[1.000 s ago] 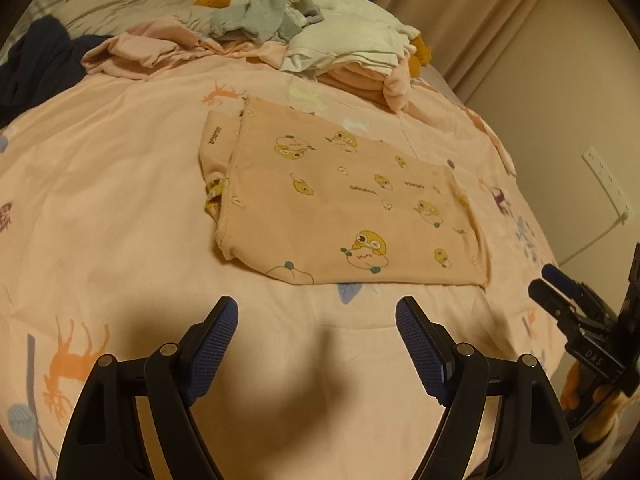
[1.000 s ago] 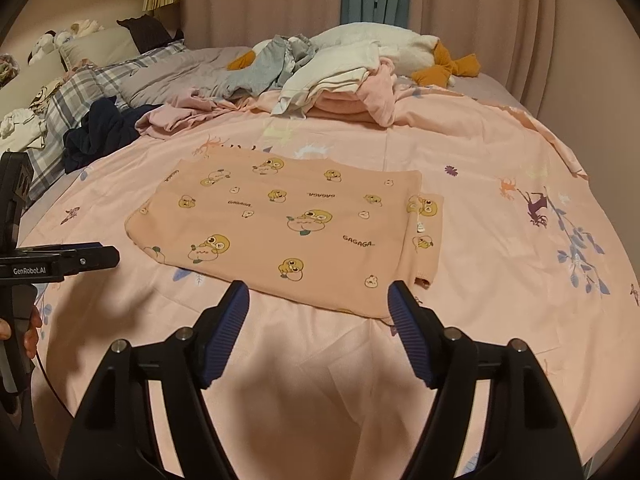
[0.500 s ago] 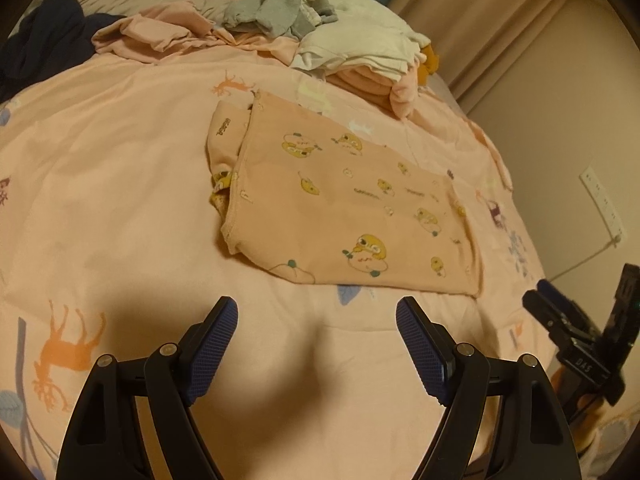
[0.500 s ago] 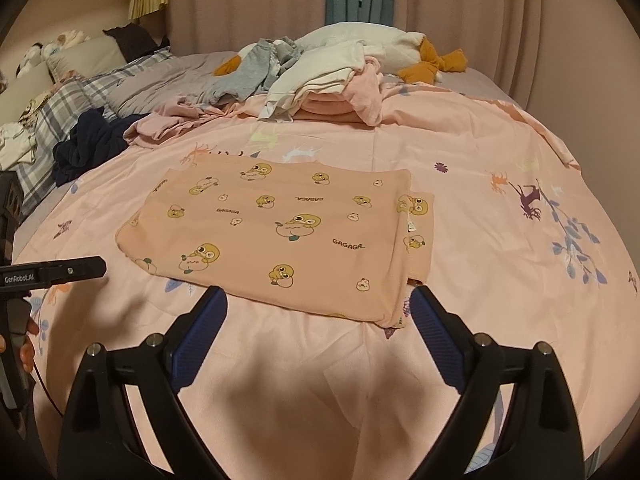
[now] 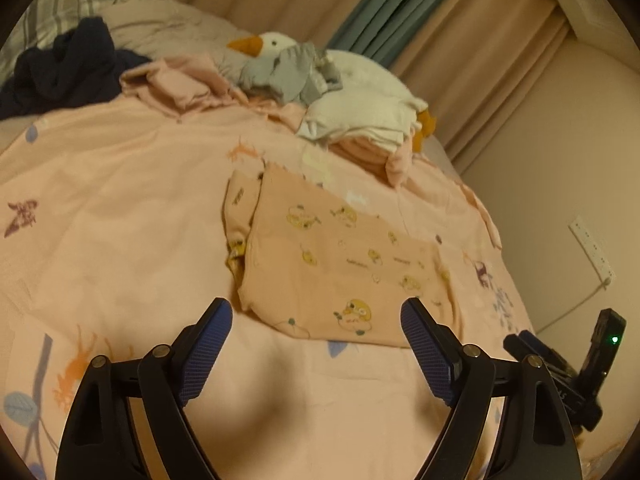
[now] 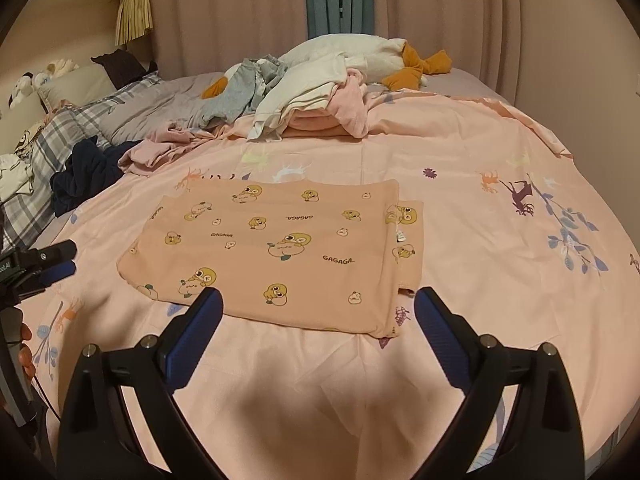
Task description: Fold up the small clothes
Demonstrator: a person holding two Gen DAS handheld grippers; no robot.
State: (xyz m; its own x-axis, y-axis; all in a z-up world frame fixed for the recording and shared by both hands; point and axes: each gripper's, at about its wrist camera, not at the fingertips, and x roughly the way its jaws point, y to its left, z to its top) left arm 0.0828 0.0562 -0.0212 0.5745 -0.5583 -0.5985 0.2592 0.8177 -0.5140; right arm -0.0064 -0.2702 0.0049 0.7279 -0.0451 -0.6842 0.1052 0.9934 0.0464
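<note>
A peach garment printed with yellow cartoon ducks (image 6: 280,248) lay flat on a pink bedspread with animal prints (image 6: 460,200), already folded into a neat rectangle with one narrower layer showing along its right edge. The right gripper (image 6: 318,312) hovered just short of the garment's near edge; its jaws had just been opening over the last second and now stood wide apart with nothing between them, only bedspread below. The left gripper (image 5: 316,328) was likewise spread wide and empty, near the garment's near corner, and compared with a second earlier its view had tipped upward, taking in more of the far bed. That reads as both tools having let go after a fold. A heap of unfolded clothes (image 6: 304,100) waited at the far side, draped over a white goose plush (image 5: 276,46), with a dark navy garment (image 6: 84,176) off to the left. The next fold or the next piece seemed likely.
</note>
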